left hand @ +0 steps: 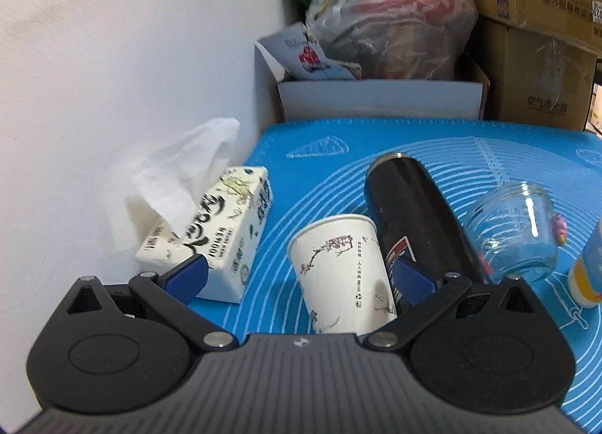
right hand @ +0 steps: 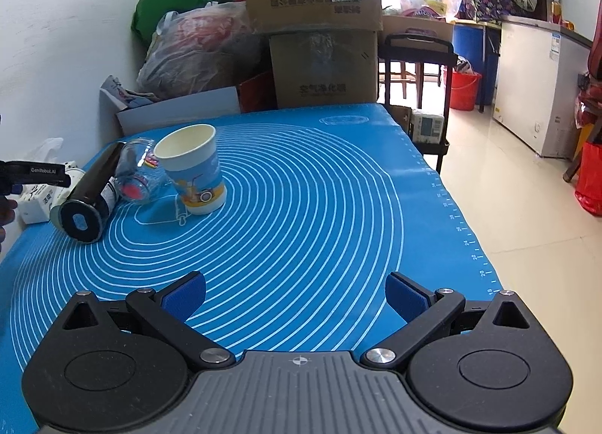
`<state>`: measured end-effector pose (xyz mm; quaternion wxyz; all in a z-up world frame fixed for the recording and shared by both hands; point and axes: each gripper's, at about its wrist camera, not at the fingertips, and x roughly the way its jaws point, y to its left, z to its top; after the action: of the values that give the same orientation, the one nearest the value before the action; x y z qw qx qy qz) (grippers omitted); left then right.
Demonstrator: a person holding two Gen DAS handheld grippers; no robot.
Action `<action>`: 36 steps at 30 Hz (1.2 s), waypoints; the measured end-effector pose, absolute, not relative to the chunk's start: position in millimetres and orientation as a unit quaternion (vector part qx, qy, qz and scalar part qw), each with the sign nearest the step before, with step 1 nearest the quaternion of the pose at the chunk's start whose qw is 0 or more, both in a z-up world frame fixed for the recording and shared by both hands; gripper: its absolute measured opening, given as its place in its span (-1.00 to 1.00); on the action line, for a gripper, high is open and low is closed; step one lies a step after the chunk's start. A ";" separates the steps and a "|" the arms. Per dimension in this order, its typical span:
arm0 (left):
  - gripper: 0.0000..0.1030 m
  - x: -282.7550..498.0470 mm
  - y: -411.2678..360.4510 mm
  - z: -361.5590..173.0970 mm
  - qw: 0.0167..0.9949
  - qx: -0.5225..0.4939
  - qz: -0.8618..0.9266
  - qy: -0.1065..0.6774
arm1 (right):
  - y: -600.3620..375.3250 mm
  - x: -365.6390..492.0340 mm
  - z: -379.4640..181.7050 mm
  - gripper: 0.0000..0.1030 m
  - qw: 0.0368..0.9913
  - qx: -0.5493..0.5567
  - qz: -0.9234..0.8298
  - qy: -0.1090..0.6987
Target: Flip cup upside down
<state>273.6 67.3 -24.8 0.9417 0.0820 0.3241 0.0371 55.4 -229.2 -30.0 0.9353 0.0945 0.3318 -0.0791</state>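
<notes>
Standing upright on mat [right hand: 338, 208], empty blue cup [right hand: 195, 170], glass jar [right hand: 137, 170] tipped

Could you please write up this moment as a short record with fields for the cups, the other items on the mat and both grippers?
white cup: upright, mouth up, between the left gripper's open fingers, not yet flipped
left gripper: open around the white cup
blue cup: upright, mouth up, on the mat
right gripper: open, empty, over the mat
bottle: black, lying on its side by the white cup
jar: clear glass, tilted, beside the bottle
tissue box: at the mat's left edge, by the wall
</notes>
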 end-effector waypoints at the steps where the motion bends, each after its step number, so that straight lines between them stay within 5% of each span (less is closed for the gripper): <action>1: 0.99 276.3 67.1 -27.6 0.940 0.084 0.037 0.329 | -229.7 56.1 -30.5 1.00 0.935 0.095 -0.080 0.332; 6: 0.97 284.2 70.9 -37.4 0.937 0.076 0.019 0.340 | -229.1 59.9 -31.4 1.00 0.936 0.095 -0.080 0.331; 10: 0.63 286.1 73.3 -36.9 0.935 0.054 -0.018 0.349 | -229.0 60.2 -31.3 1.00 0.936 0.095 -0.080 0.331; 19: 0.22 292.7 74.3 -42.7 0.923 0.019 -0.064 0.378 | -226.2 61.0 -30.3 1.00 0.936 0.091 -0.080 0.330; 36: 0.11 240.5 78.0 -11.8 0.942 0.029 -0.059 0.328 | -221.8 56.9 -22.8 1.00 0.938 0.085 -0.079 0.326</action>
<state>240.5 78.0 -11.8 0.9424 0.0289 0.3281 -0.0586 56.9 -221.8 -22.8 0.9381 0.0851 0.3264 -0.0787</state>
